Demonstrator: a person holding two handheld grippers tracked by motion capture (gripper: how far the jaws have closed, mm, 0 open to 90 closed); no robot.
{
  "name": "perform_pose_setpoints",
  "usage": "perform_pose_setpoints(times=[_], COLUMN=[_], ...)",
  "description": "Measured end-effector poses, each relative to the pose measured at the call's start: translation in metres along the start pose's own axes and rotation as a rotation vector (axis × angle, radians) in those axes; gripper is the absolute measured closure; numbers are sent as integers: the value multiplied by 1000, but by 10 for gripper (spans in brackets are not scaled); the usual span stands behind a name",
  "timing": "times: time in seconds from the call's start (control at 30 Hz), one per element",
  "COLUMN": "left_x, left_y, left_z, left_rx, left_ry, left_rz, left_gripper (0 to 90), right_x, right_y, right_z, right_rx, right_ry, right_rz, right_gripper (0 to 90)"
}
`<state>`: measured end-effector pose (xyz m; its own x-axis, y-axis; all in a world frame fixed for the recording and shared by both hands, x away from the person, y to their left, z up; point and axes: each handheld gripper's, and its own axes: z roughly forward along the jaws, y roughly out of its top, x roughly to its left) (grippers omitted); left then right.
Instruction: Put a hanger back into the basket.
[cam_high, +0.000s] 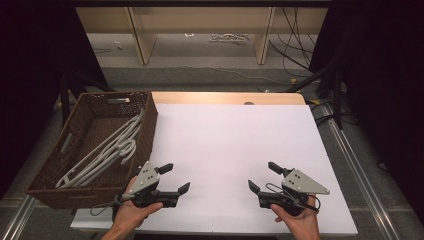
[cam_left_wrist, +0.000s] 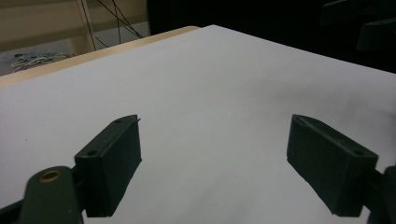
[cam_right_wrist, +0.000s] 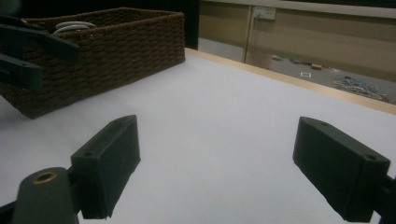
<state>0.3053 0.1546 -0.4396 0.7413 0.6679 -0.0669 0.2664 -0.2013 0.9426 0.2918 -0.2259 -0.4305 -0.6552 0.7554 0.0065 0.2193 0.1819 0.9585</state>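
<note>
Hovering: both grippers low over the white table top (cam_high: 230, 145), jaws spread wide, nothing between them
Left gripper (cam_high: 175, 178): jaws apart, empty; in the left gripper view (cam_left_wrist: 212, 158) just bare white surface between and ahead of the jaws
Right gripper (cam_high: 264, 176): jaws apart, empty; in the right gripper view (cam_right_wrist: 215, 163) bare surface between the jaws too
Facing: the two point inward toward each other, well apart, open table between them
Nearest thing: wicker basket (cam_high: 149, 131), just beside the left gripper on its outer side; well apart from the right gripper, seen beyond its jaws at far left (cam_right_wrist: 140, 42)
Hangers (cam_high: 107, 150): white plastic, piled in the basket, lying slanted along its length; a curved end peeks over the rim in the right gripper view (cam_right_wrist: 74, 26)
Contact: neither gripper touches basket or hangers
Progress: looks like the very start; judging by the layout, hangers all in the basket, none on the table
Left to do: likely reach the left gripper into the basket, pinch a hanger, lift it out; everything remains
Beyond: wooden table edge (cam_high: 225, 97), then floor with cables (cam_high: 295, 55)
</note>
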Motion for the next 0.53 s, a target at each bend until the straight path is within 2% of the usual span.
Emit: perform_pose_setpoints(times=[0.03,0.1,0.13,0.17,0.2,0.33,0.37,0.53], left_x=[0,0,0,-1,1,-1,0,-1], left_y=[0,0,0,0,0,-1,0,-1], left_z=[-1,0,0,0,0,0,0,1], left_rx=[9,1,6,6,6,10,9,17], left_ry=[9,3,7,8,4,6,5,1], left_rz=[3,1,-4,-13,6,-5,9,11], left_gripper=[177,176,176,176,176,176,177,177], right_x=[0,0,0,-1,0,-1,-1,0], right_y=[-1,-1,-1,-1,-1,-1,-1,-1], right_z=[1,0,1,2,1,1,1,1], right_rx=[-10,10,2,-19,-11,-2,-3,1], right_ry=[8,-3,5,-5,-2,-10,-6,-3], right_rz=[4,1,4,-13,-8,-17,-16,-17], right_gripper=[158,158,159,159,159,159,159,159])
